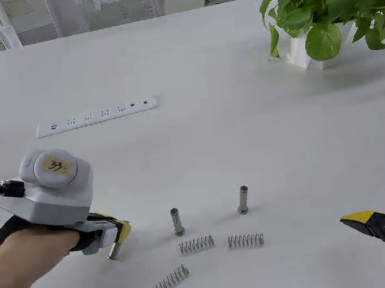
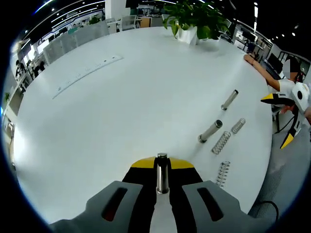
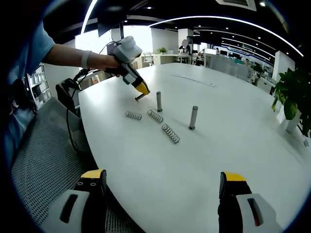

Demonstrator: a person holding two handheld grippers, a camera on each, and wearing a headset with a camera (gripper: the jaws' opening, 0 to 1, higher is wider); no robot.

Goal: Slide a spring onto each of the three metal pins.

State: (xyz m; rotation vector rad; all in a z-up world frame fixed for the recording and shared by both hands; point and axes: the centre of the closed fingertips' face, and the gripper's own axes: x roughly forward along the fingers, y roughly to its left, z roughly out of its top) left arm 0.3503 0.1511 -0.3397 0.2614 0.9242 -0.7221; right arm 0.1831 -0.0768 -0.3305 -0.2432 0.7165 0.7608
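Yellow-tipped, the left gripper is clenched on one metal pin, whose end pokes out past its jaws, low by the white table at the near left. Two more stand upright and apart on the table, the left pin and the right pin, with the near spring, the middle spring and the right spring lying flat just in front of them. The right gripper hangs released at the table's right edge, jaws wide apart and holding nothing, well apart from the pins and springs
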